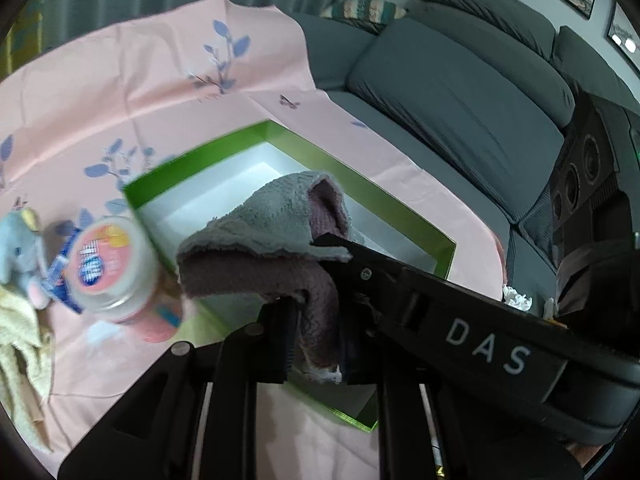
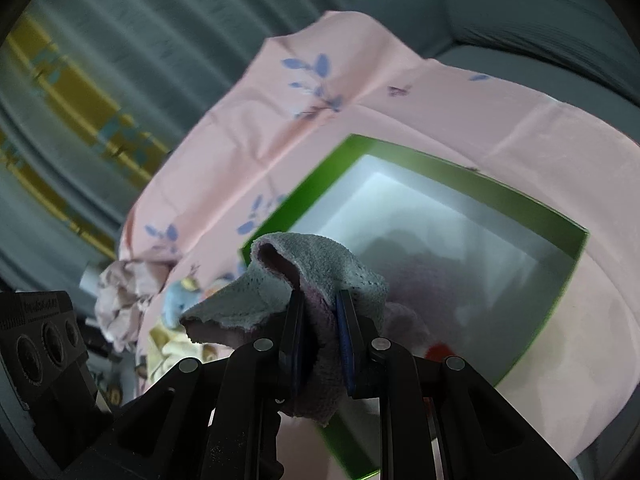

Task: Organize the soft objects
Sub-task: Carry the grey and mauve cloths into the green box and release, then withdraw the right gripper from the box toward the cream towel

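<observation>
A fuzzy cloth [image 1: 272, 216], grey on one side and dusky pink on the other, hangs folded above an open green box [image 1: 400, 208] with a white inside. My left gripper [image 1: 316, 320] is shut on its lower pink fold. My right gripper [image 1: 334, 250] comes in from the right and pinches the same cloth near its top. In the right wrist view the right gripper [image 2: 320, 312] is shut on the cloth [image 2: 320, 256], just over the near left corner of the box [image 2: 520, 200]. A blurred pinkish soft shape [image 2: 408, 320] lies inside the box.
The box sits on a pink floral sheet [image 1: 160, 80]. Left of it are a round tub with a pink label [image 1: 108, 264], a blue elephant plush [image 1: 16, 248] and a pale yellow cloth [image 1: 16, 340]. A grey sofa [image 1: 460, 100] runs along the right; curtains hang behind.
</observation>
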A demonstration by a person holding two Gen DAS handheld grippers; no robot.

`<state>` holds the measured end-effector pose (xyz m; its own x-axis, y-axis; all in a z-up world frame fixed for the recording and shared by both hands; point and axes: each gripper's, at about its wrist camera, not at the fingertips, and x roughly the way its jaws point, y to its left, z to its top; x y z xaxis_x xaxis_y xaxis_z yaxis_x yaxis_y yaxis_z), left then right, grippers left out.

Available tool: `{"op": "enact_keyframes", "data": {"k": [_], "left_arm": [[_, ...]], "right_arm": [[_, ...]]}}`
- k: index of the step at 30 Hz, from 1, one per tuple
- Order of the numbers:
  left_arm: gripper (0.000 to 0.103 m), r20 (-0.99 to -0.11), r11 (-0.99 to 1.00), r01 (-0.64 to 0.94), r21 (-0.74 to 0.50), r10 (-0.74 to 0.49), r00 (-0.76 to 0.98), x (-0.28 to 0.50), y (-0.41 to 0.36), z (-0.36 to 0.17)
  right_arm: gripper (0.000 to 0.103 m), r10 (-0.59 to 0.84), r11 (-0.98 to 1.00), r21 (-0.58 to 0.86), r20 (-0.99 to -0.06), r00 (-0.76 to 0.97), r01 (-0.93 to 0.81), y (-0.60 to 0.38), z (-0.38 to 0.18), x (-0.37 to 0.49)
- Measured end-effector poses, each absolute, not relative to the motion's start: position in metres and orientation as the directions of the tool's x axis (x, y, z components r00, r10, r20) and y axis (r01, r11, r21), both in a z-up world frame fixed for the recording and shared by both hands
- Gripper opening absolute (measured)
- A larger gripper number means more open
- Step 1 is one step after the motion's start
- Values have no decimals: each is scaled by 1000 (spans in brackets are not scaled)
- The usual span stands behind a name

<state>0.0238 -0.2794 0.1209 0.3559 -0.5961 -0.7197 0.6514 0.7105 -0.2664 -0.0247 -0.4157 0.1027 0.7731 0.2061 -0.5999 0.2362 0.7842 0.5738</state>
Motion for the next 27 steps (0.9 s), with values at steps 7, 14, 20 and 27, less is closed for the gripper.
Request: {"op": "enact_keyframes", "data": {"k": [7, 14, 20, 27], "left_arm": [[13, -753, 690, 664, -286, -591, 290, 33, -305, 101], [19, -775, 707, 646, -288, -568, 276, 38, -312, 87], [51, -758, 714, 641, -282, -575, 307, 32, -299, 101], [76, -729, 736, 622, -269, -577, 368, 18, -268, 125]], "right_arm": [[19, 161, 747, 573, -649, 744, 337, -438, 85, -20], [19, 135, 737, 548, -693, 708, 396, -444, 76, -19], [19, 86, 748, 523, -687, 722, 409, -443, 85, -26], [50, 54, 769, 505, -662, 748, 392, -432, 99, -33]]}}
